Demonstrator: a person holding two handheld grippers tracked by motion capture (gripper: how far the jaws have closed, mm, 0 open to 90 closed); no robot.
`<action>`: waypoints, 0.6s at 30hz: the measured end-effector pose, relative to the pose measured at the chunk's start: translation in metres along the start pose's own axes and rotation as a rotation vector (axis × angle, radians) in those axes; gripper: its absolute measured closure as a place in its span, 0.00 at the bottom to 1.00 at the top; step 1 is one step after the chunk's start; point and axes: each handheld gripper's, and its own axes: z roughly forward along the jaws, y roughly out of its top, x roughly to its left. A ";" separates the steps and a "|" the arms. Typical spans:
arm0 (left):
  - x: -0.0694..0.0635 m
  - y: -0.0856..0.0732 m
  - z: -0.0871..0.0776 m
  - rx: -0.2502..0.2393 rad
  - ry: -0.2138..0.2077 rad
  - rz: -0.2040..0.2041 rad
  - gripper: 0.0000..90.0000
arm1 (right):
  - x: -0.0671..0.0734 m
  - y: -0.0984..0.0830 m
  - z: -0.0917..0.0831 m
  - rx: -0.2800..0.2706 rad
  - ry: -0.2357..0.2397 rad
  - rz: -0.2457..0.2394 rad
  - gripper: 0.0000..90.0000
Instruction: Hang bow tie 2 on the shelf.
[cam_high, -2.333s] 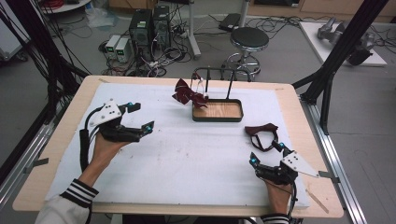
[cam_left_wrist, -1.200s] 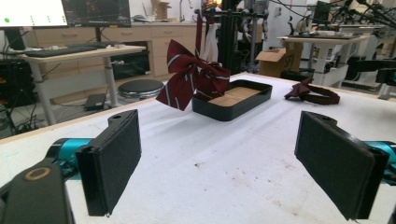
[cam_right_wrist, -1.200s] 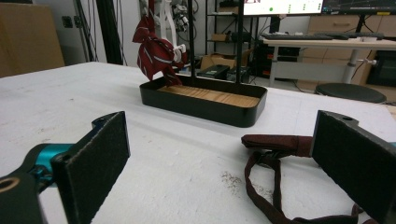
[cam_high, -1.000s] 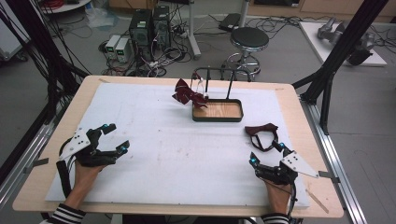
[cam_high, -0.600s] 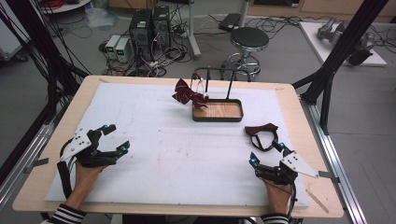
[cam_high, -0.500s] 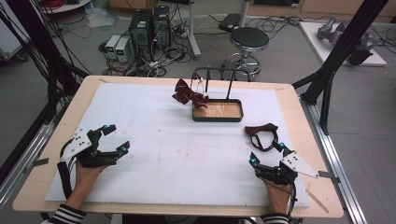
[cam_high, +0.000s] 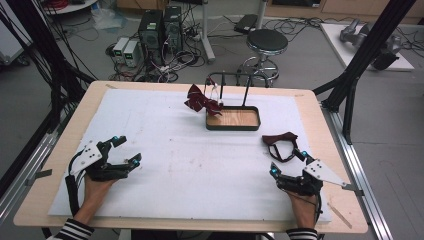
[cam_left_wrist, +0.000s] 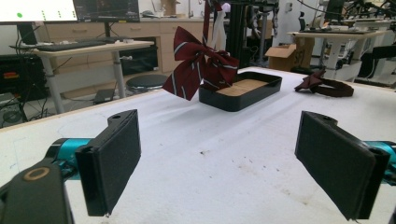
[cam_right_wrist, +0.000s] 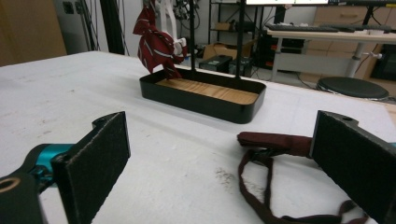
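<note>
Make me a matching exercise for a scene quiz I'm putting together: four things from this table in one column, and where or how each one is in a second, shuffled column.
Things:
1. striped bow tie
2. plain bow tie
3. black tray
4. left claw

Places or states:
A. lying flat on the white mat, just ahead of the right claw
B. open, holding nothing, at the mat's left edge
C. hanging from the rack above the tray's left end
D. wooden floor inside, two upright rods rising from it

Pairs: 1-C, 2-A, 3-D, 4-B
</note>
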 end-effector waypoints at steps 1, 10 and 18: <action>0.000 -0.001 0.000 0.001 -0.001 -0.004 0.16 | -0.002 0.003 -0.001 0.003 0.002 -0.001 0.04; 0.000 -0.006 0.000 0.000 0.020 -0.001 0.16 | -0.020 0.037 0.001 0.085 0.033 -0.043 0.04; 0.002 -0.009 -0.001 -0.008 0.029 -0.001 0.16 | -0.035 0.055 0.013 0.179 0.055 -0.081 0.04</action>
